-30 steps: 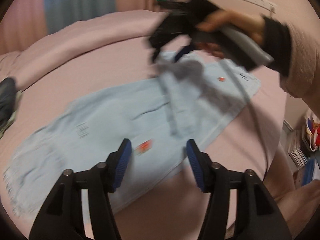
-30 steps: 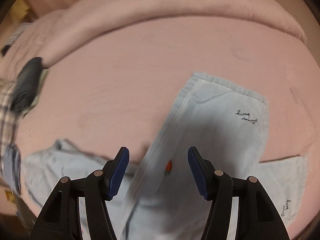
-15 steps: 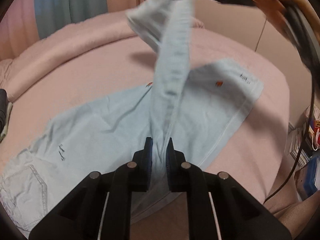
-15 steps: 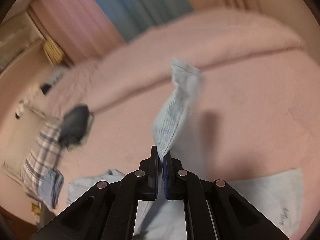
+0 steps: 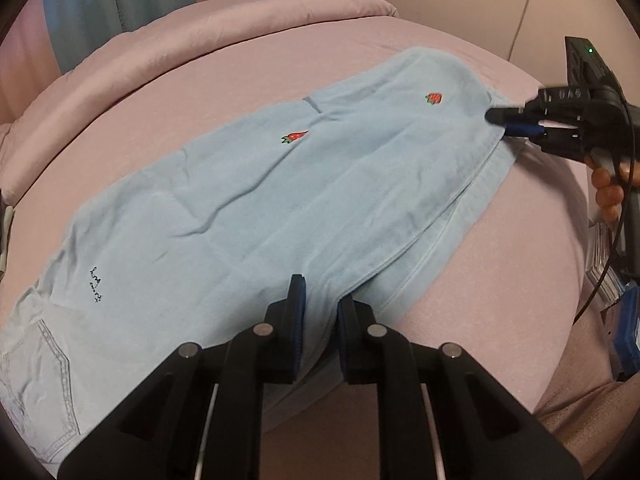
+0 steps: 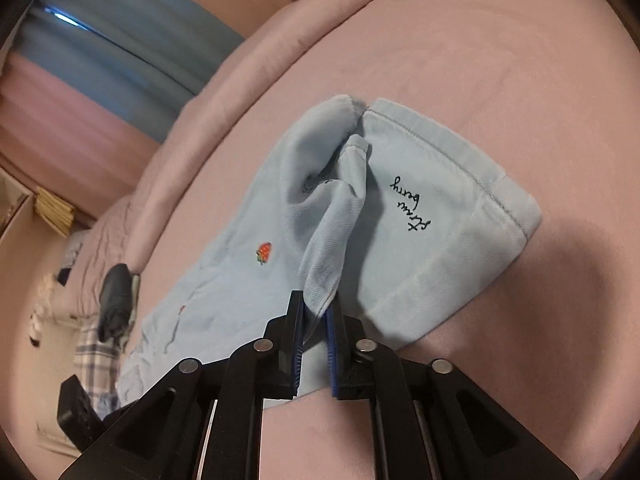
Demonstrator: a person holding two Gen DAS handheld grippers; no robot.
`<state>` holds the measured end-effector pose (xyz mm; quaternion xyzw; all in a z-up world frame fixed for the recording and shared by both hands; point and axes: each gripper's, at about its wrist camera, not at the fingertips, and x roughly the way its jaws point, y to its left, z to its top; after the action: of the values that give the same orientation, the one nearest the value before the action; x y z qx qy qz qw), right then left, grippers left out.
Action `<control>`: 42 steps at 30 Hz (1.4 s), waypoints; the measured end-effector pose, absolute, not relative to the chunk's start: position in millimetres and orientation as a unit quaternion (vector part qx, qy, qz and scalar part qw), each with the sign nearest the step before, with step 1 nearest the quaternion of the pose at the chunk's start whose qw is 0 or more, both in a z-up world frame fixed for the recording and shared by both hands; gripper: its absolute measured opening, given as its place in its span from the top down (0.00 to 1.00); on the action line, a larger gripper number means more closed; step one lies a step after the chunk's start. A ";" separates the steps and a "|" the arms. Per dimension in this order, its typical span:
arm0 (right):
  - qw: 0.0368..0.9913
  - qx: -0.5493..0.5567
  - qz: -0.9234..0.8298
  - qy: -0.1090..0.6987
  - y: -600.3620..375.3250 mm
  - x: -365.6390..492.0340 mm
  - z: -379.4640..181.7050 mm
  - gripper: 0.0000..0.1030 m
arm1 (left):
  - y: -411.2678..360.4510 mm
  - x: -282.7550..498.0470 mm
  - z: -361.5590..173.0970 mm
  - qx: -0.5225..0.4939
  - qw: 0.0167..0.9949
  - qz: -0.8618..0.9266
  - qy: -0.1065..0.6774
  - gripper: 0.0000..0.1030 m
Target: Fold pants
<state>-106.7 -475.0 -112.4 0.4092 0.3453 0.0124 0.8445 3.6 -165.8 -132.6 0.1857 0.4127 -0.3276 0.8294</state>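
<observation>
Light blue pants [image 5: 256, 208] with small strawberry marks lie lengthwise on the pink bed, one leg laid over the other. My left gripper [image 5: 320, 312] is shut on the near edge of the pants. My right gripper [image 6: 316, 312] is shut on a bunched fold of the pants [image 6: 332, 240] near the hem end. It also shows in the left wrist view [image 5: 516, 124] at the far right end of the pants, low over the bed.
The pink bed [image 5: 200, 80] has a rolled duvet along its far side. A dark garment [image 6: 116, 296] and plaid cloth [image 6: 96, 356] lie at the bed's far end. Books and boxes [image 5: 616, 280] stand beside the bed at right.
Both grippers closed on one pant leg, lifted it high and swung it over. It now lies flat on the other leg, with both grippers low at the near edge.
</observation>
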 end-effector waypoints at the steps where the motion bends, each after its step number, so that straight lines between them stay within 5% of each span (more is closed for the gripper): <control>1: 0.843 0.420 0.007 0.336 -479.9 -104.4 -112.0 0.62 | -166.4 3.2 -132.0 0.190 0.829 -0.326 0.413 0.85; 2: 0.842 0.432 0.004 0.324 -486.3 -105.7 -118.0 0.49 | -165.9 2.6 -131.6 0.191 0.829 -0.325 0.413 0.85; 3: 0.839 0.449 0.006 0.308 -493.1 -101.8 -120.2 0.47 | -162.2 3.2 -131.7 0.191 0.829 -0.324 0.413 0.85; 15: 0.770 0.575 0.048 0.273 -524.4 -76.5 -146.5 0.47 | -161.0 10.5 -133.1 0.187 0.827 -0.318 0.425 0.85; 22: 0.799 0.480 -0.021 0.362 -527.6 -45.6 -134.4 0.94 | -164.8 11.3 -134.3 0.193 0.827 -0.313 0.425 0.85; 28: 0.864 0.412 -0.071 0.280 -525.4 -94.6 -74.7 0.95 | -167.8 12.6 -134.0 0.197 0.825 -0.316 0.425 0.85; 35: 0.841 0.400 -0.121 0.344 -516.8 -108.1 -110.6 0.95 | -166.1 14.7 -136.0 0.186 0.825 -0.319 0.428 0.85; 42: 0.863 0.399 -0.121 0.284 -523.2 -122.5 -87.7 0.95 | -166.1 14.8 -132.0 0.195 0.818 -0.331 0.428 0.91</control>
<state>-122.5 -523.2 -87.7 0.3990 0.2841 -0.1214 0.8633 14.8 -166.1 -132.0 0.1948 0.4283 -0.3310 0.8180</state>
